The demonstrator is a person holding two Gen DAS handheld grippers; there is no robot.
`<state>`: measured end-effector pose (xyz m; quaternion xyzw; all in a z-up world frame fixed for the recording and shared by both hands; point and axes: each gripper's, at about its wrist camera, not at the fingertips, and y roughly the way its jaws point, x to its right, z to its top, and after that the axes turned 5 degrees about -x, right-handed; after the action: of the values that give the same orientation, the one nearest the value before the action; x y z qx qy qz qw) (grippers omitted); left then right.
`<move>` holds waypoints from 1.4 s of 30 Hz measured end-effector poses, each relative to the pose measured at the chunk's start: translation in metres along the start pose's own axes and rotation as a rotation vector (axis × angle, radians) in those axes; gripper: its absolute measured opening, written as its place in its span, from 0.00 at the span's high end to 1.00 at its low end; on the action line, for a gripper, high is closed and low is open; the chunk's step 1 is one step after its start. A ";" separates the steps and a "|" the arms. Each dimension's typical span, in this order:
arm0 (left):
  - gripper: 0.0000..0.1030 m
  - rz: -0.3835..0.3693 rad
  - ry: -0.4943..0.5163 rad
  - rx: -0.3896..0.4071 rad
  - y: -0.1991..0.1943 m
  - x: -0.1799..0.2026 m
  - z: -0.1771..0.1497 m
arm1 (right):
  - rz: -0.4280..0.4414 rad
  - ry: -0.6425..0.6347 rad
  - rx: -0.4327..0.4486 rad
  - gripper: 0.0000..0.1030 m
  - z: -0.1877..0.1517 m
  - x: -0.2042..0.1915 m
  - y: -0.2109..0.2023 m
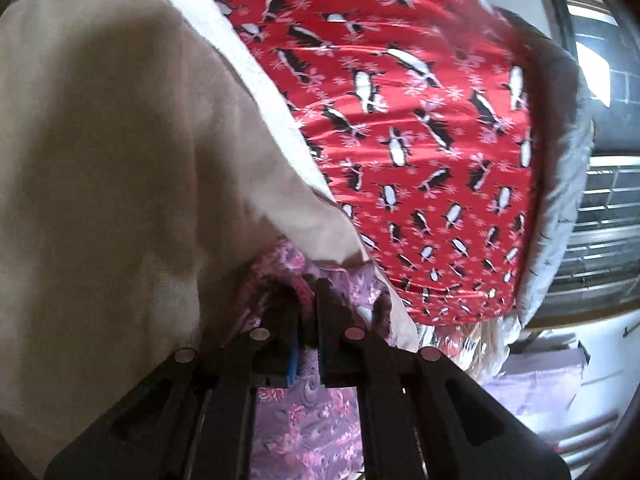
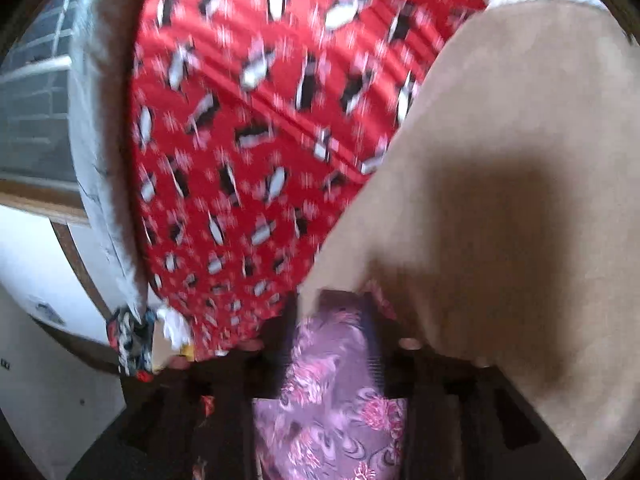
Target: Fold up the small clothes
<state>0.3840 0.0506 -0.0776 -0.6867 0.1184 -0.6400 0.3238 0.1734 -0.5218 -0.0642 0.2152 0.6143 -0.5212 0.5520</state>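
Observation:
A beige garment [image 1: 120, 160] hangs in front of the left wrist camera and fills its left half. My left gripper [image 1: 308, 300] is shut on the garment's edge, where a purple floral cloth [image 1: 308, 420] bunches between and below the jaws. In the right wrist view the same beige garment [image 2: 500, 160] fills the right half. My right gripper [image 2: 336, 312] is shut on its edge, with the purple floral cloth [image 2: 332, 400] bunched between the jaws. Both grippers hold the garment up over a red penguin-print sheet [image 1: 420, 120], which also shows in the right wrist view [image 2: 248, 140].
The red sheet covers a bed with a grey-white quilted edge [image 1: 560, 200], also in the right wrist view [image 2: 100, 160]. A window with bars [image 1: 608, 220] lies beyond it. A small patterned cloth [image 2: 132, 344] hangs at the bed's corner above a white floor [image 2: 40, 360].

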 end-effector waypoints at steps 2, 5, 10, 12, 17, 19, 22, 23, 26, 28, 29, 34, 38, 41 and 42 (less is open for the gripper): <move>0.96 0.013 0.045 -0.008 -0.002 0.006 -0.004 | -0.112 -0.031 -0.037 0.54 -0.005 0.001 0.003; 0.96 0.007 0.072 0.015 -0.008 0.013 -0.004 | -0.253 -0.143 -0.094 0.54 -0.016 -0.005 0.014; 0.96 -0.073 0.039 0.042 -0.015 0.018 0.002 | -0.266 -0.186 -0.096 0.54 -0.022 -0.013 0.021; 0.95 -0.083 0.059 0.050 -0.016 0.026 0.002 | -0.281 -0.208 -0.106 0.54 -0.022 -0.015 0.023; 0.90 0.213 0.169 0.049 -0.001 0.044 -0.001 | -0.309 -0.242 -0.116 0.53 -0.026 -0.019 0.030; 0.90 0.157 0.184 0.057 -0.005 0.043 -0.002 | -0.313 -0.250 -0.119 0.53 -0.028 -0.018 0.031; 0.90 -0.036 0.092 0.061 -0.013 0.028 0.006 | -0.321 -0.260 -0.126 0.53 -0.029 -0.019 0.035; 0.89 -0.068 0.067 0.061 -0.014 0.025 0.009 | -0.321 -0.260 -0.129 0.53 -0.030 -0.019 0.036; 0.81 0.156 0.113 0.116 -0.009 0.036 0.010 | -0.324 -0.257 -0.131 0.53 -0.031 -0.018 0.039; 0.81 0.148 0.137 0.111 -0.008 0.040 0.010 | -0.314 -0.256 -0.129 0.53 -0.032 -0.019 0.040; 0.79 0.073 0.111 0.098 -0.009 0.037 0.010 | -0.314 -0.259 -0.131 0.53 -0.032 -0.019 0.040; 0.48 0.197 0.234 0.092 -0.009 0.043 0.000 | -0.306 -0.284 -0.135 0.53 -0.032 -0.025 0.041; 0.39 0.244 0.257 0.015 0.010 0.024 -0.010 | -0.310 -0.291 -0.122 0.51 -0.031 -0.025 0.045; 0.46 0.298 0.299 -0.003 0.028 0.025 -0.020 | -0.345 -0.394 -0.110 0.82 -0.035 -0.039 0.049; 0.52 0.345 0.345 0.022 0.029 0.034 -0.021 | -0.352 -0.431 -0.092 0.93 -0.035 -0.047 0.046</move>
<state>0.3764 0.0028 -0.0685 -0.5335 0.2803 -0.6842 0.4108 0.2098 -0.4594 -0.0463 -0.0358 0.5336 -0.6143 0.5802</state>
